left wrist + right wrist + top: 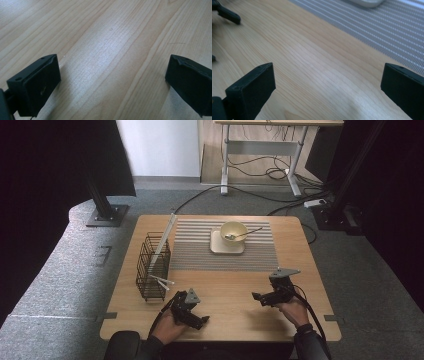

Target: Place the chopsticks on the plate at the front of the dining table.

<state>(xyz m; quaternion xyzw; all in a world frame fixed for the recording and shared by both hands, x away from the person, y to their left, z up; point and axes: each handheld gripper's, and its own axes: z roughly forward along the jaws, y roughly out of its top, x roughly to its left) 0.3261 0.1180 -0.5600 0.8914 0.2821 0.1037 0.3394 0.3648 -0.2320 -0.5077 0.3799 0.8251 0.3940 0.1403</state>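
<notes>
Start position: I rest left gripper (196,316) and right gripper (264,297) low over the table (235,285), jaws wide, empty. Next, I judge, reach forward to the spoon (243,235) in the bowl (233,232) on the plate (220,248).

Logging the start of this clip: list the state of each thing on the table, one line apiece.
Left hand-held gripper: open, holding nothing, over bare wood.
Right hand-held gripper: open, holding nothing.
Round pale yellow bowl: upright on the square cream plate.
Metal spoon: resting in the bowl, handle over the rim.
Black wire basket: upright, white utensils and a flat pale board sticking out.
Striped grey mat: lying flat.
</notes>
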